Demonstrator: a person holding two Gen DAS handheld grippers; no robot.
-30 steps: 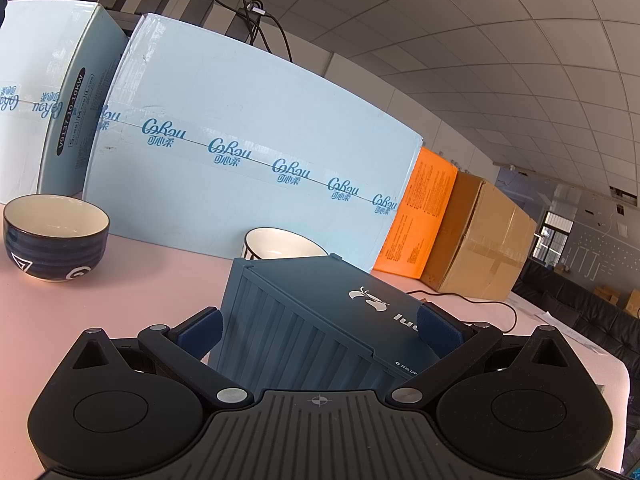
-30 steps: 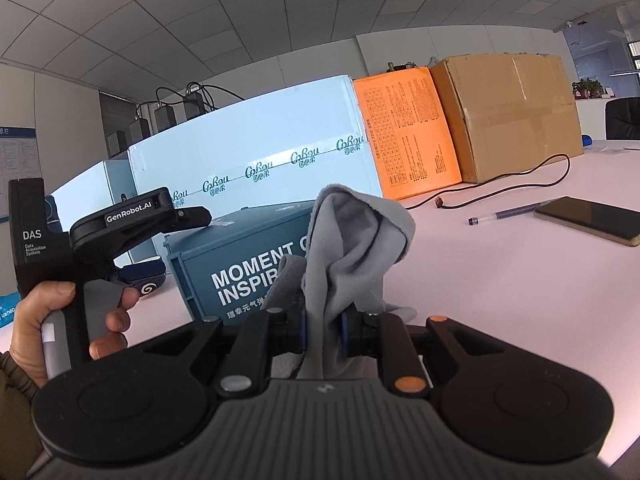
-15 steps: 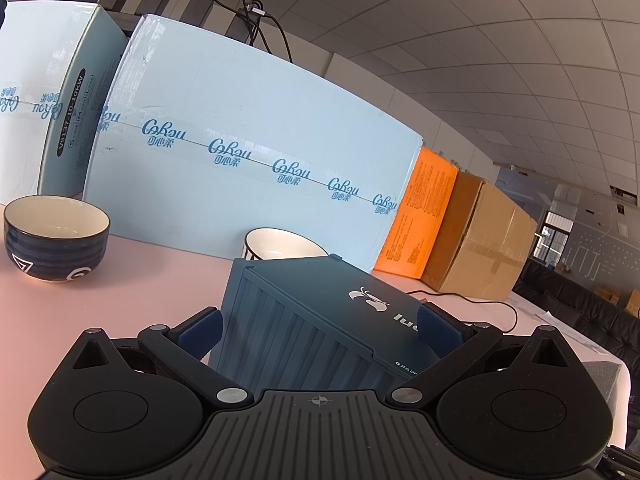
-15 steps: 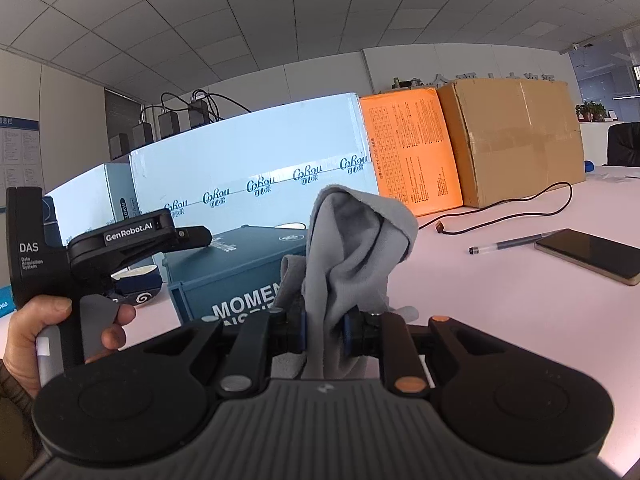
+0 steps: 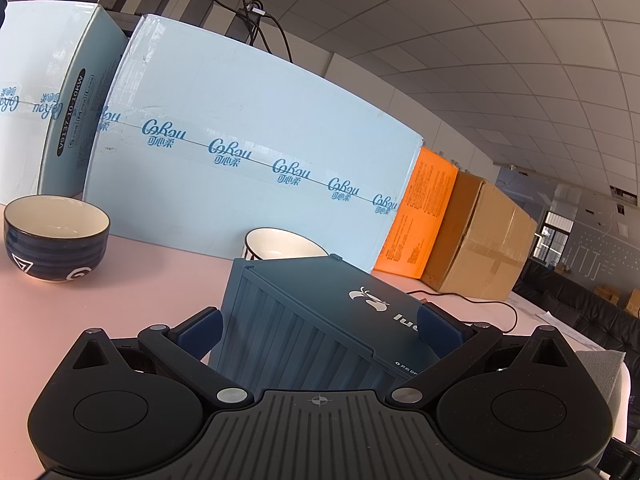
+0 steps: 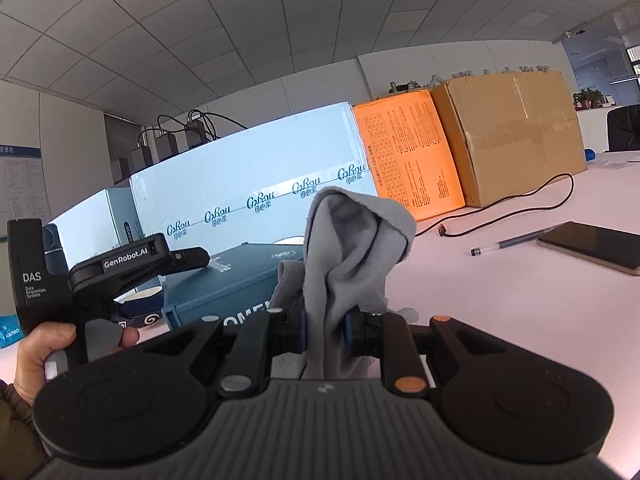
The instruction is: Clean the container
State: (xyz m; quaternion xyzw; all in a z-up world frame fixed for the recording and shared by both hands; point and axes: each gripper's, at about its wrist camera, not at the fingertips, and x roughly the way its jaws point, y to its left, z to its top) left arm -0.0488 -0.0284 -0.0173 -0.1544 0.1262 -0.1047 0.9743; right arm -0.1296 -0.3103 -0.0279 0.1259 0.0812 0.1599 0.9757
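Left wrist view: my left hand-held gripper (image 5: 318, 330) straddles the dark blue container (image 5: 320, 320), jaws wide, blue pads at its two sides; I can't tell if they press or just flank it. Container sits on the pink tabletop (image 5: 152, 280), lid closed, tilted in the view. A striped bowl (image 5: 56, 238) stands to the left, a white bowl (image 5: 280, 244) behind the container, and the pale blue carton (image 5: 248, 152) behind that.

Right wrist view: my right hand-held gripper (image 6: 325, 330) has the grey cloth (image 6: 352, 248) between narrow jaws, cloth bunched and standing up. The container lies just left of the cloth, close by. Pen (image 6: 516, 245) and phone (image 6: 592, 246) lie well apart to the right.

Step, as I judge it: brace container, cloth ready, wiping not begun. Next move calls for bringing the cloth onto the lid and keeping a firm pinch so it doesn't slip out.
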